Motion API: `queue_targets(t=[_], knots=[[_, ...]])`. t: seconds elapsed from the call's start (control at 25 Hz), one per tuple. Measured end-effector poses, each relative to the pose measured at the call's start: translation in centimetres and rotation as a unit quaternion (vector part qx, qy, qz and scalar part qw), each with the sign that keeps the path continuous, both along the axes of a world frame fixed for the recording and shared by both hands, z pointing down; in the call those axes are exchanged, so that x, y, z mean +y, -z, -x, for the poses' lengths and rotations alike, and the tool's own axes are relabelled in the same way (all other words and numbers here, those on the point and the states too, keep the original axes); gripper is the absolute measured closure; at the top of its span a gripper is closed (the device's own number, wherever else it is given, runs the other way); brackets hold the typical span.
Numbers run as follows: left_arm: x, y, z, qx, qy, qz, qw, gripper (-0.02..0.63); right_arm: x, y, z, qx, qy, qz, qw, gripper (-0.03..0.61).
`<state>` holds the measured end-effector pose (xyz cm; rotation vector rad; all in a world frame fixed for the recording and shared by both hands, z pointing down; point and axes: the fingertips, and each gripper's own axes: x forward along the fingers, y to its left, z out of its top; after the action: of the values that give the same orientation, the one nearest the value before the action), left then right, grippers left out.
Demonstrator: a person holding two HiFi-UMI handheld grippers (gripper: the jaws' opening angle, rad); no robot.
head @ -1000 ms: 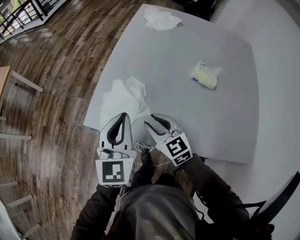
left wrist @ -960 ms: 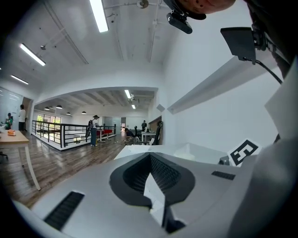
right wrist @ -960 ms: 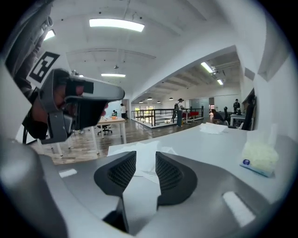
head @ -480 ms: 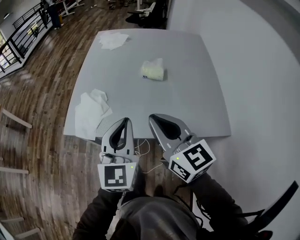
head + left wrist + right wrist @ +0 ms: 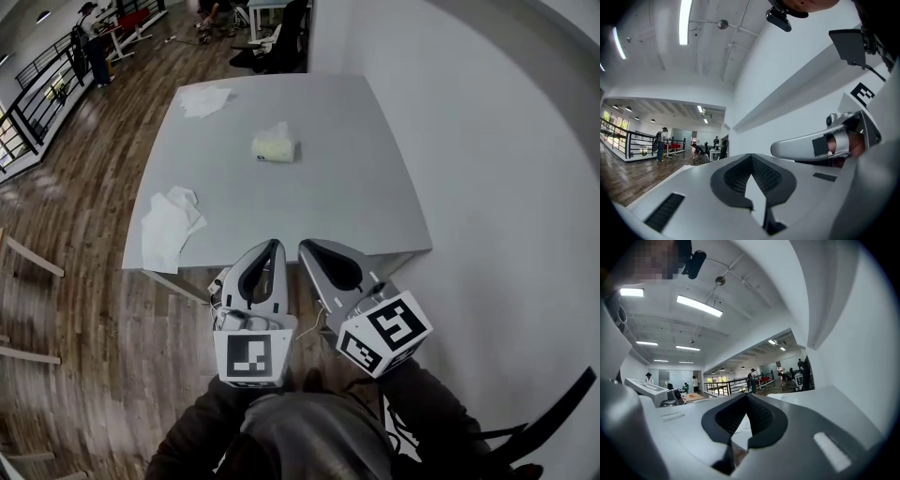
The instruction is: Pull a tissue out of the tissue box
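The tissue pack [image 5: 275, 147], pale yellow with a white tissue sticking up from it, lies on the far half of the grey table [image 5: 356, 187]. Both grippers hang side by side short of the table's near edge, over the wooden floor and well away from the pack. My left gripper [image 5: 275, 245] is shut with nothing in it, and its tips meet in the left gripper view [image 5: 751, 156]. My right gripper [image 5: 306, 246] is also shut and empty, tips together in the right gripper view [image 5: 746, 396]. Both point level, toward the room beyond the table.
Loose white tissues lie at the table's near left edge [image 5: 169, 221] and at its far left corner [image 5: 204, 99]. A white wall [image 5: 506, 187] runs along the right. An office chair [image 5: 284, 37] stands beyond the table, and a railing [image 5: 37, 103] and people are at far left.
Both grippers have drawn back from the table's near edge and risen. The right jaws, open beside the near tissues a second ago, have closed on nothing. The table now lies farther off.
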<state>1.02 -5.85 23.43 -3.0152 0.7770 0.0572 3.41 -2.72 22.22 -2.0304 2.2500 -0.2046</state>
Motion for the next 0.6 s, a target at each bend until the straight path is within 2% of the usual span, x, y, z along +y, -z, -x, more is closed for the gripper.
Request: queue_targets(t=[0.24, 0.6], knots=[[2.7, 1.6, 0.0, -0.009, -0.038, -0.010, 0.9992, 0.615, 1.9, 2.1, 0.7, 0.001, -0.024, -0.022, 0.999, 0.577], [3.6, 2.3, 0.0, -0.003, -0.056, -0.021, 0.9982, 0.615, 2.7, 3.2, 1.4, 0.019, -0.036, -0.033, 0.999, 0.578]])
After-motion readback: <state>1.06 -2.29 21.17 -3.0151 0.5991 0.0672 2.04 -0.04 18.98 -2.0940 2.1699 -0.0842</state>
